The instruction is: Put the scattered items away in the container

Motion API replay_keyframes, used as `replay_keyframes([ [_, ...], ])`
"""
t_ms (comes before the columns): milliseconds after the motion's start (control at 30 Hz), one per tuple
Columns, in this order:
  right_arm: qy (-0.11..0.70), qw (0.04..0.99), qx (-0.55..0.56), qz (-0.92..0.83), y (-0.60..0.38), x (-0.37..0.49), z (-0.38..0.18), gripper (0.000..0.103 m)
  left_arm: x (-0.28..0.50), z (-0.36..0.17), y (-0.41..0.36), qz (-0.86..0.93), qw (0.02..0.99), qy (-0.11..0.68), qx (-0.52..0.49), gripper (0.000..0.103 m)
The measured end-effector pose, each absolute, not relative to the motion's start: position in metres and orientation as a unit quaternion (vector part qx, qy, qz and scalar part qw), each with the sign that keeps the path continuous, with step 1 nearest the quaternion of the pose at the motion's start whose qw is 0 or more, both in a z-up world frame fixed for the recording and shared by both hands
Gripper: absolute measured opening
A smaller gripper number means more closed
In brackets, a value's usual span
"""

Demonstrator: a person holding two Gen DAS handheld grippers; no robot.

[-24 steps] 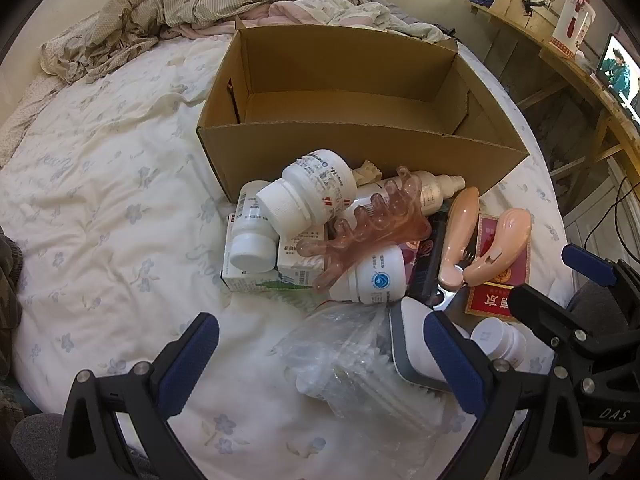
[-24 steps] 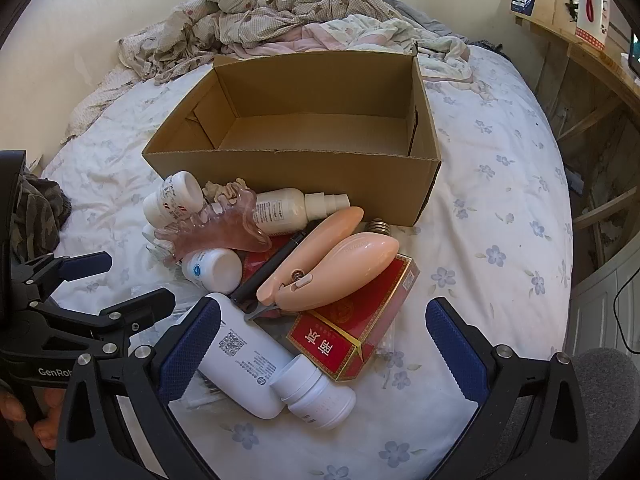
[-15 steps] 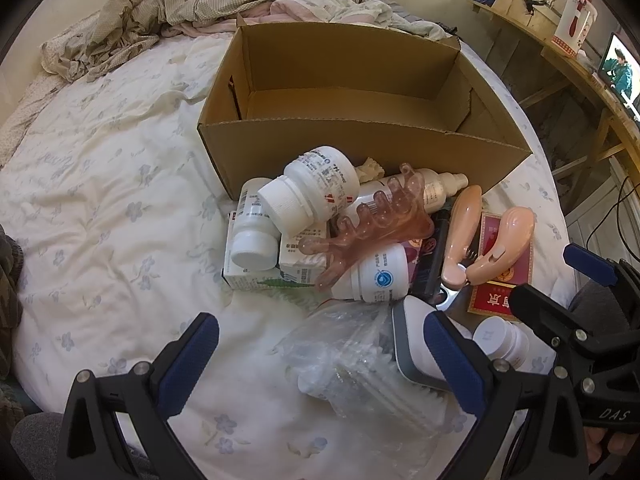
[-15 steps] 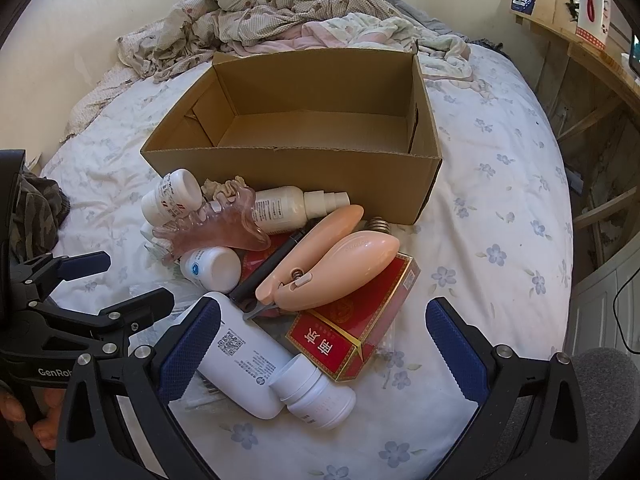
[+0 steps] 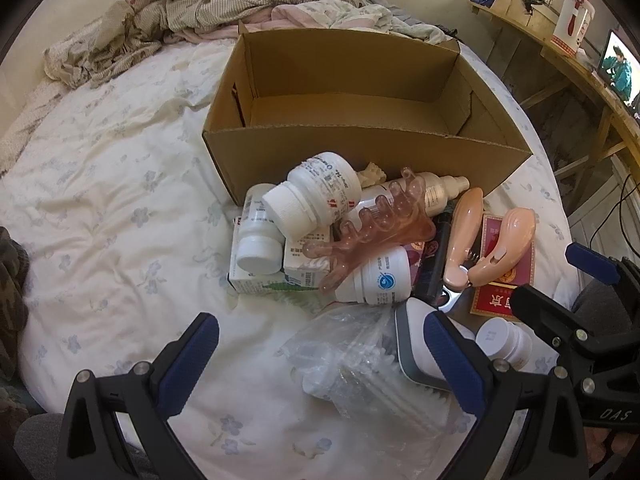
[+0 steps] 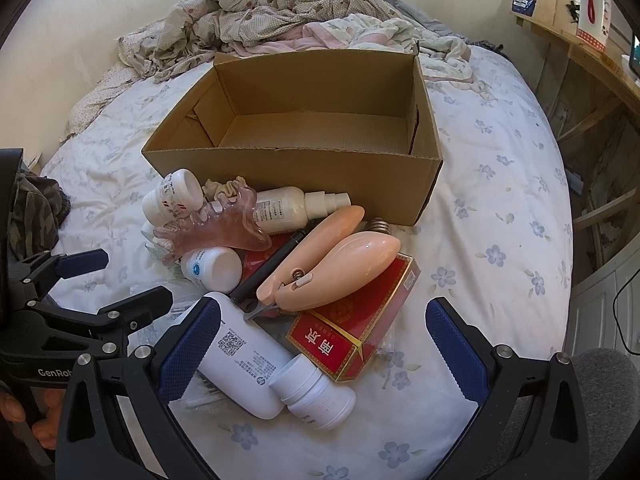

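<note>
Hovering both claws, left claw and right claw, jaws apart, we are picking the loose small bottle first for the cardboard box.

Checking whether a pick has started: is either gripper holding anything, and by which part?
Nothing is held. The left gripper and right gripper are both open above the pile, and the cardboard box holds nothing.
</note>
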State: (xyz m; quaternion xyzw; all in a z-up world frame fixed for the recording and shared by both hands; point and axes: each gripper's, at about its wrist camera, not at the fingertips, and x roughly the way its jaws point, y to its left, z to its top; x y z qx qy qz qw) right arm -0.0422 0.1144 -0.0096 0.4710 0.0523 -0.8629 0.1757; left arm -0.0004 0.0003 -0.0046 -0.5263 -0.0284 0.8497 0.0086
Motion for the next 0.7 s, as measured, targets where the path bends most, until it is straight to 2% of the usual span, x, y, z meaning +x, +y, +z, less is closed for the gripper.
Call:
replay_keyframes([
  [300,0.054,0.187,0.478,-0.857,0.111,-0.043,-0.01,0.103,-0.002,-0.004,0.0,0.848,0.005,-0.029,-0.529,0.102],
  [433,0.035,0.195,0.5,-0.843,0.118,-0.047,-0.009,0.103,0.003,0.007,-0.007,0.86,0.018,-0.057,-0.506,0.102],
  [667,-0.108,0.16,0.581,-0.79,0.17,-0.067,-0.009,0.102,0.008,0.027,-0.032,0.876,0.009,-0.112,-0.469,0.102],
  [700,-0.117,0.156,0.59,-0.783,0.175,-0.069,-0.011,0.097,0.005,0.023,-0.034,0.87,0.013,-0.116,-0.48,0.102],
])
